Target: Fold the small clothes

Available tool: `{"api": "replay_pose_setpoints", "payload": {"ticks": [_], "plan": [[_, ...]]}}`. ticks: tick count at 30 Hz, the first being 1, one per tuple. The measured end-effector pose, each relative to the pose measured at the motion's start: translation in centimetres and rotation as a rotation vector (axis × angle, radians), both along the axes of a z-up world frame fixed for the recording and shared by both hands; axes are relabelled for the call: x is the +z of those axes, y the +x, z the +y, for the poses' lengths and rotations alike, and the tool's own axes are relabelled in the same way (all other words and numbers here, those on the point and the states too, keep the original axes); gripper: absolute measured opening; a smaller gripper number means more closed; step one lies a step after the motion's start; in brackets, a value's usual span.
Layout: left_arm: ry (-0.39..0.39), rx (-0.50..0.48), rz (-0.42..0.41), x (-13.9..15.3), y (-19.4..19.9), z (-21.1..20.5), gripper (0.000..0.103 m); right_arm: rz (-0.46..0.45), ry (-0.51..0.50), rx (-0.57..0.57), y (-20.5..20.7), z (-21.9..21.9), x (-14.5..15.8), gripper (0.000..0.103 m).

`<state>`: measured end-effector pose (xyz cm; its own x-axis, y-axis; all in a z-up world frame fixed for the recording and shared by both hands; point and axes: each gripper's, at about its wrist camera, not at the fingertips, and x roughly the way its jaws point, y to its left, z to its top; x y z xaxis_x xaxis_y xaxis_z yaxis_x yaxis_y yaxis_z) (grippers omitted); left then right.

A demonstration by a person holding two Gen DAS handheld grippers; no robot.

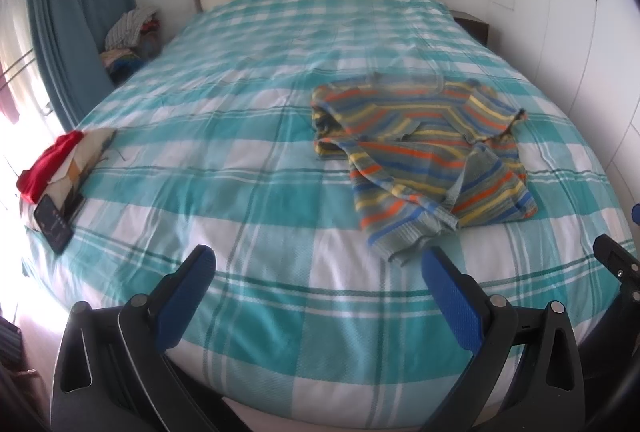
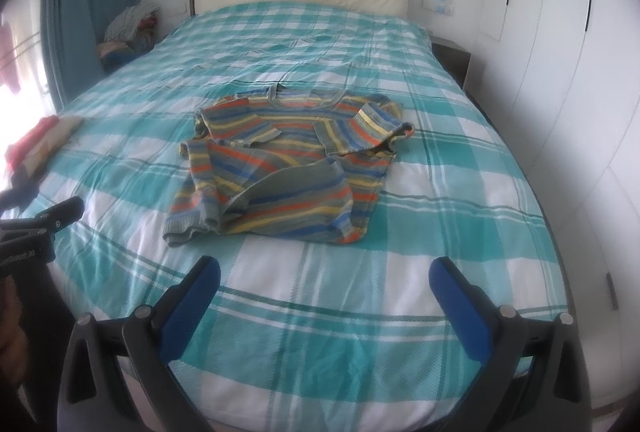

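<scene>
A small striped sweater [image 1: 424, 156] in grey, orange, yellow and blue lies rumpled on the bed, sleeves partly folded over the body. It also shows in the right wrist view [image 2: 288, 164], near the bed's middle. My left gripper [image 1: 318, 264] is open and empty, above the bed's near edge, short of the sweater's hem. My right gripper [image 2: 324, 272] is open and empty, also short of the sweater. The left gripper's body shows at the left edge of the right wrist view [image 2: 36, 232].
The bed [image 1: 240, 160] has a teal and white checked cover. A pile of red and beige clothes [image 1: 60, 164] and a dark phone [image 1: 54, 222] lie at its left edge. More clothes [image 1: 132, 32] are heaped by the curtain. White wardrobes [image 2: 560, 72] stand on the right.
</scene>
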<state>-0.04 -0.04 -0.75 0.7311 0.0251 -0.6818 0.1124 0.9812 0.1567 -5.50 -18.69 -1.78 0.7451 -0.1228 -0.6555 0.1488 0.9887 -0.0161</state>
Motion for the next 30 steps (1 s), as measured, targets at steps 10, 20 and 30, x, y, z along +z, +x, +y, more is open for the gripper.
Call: {"api": "replay_pose_setpoints", "payload": {"ticks": [10, 20, 30], "plan": [[0.009, 0.007, -0.006, -0.07, 0.25, -0.42, 0.103, 0.007, 0.003, 0.002, 0.04, -0.01, -0.29, 0.103], [-0.095, 0.007, -0.052, -0.08, 0.22, -0.33, 0.103, 0.008, 0.005, 0.003, -0.05, 0.10, -0.35, 0.103], [-0.007, 0.006, -0.032, -0.22, 0.15, -0.51, 0.103, 0.014, 0.009, 0.011, -0.16, 0.44, -0.27, 0.103]]}}
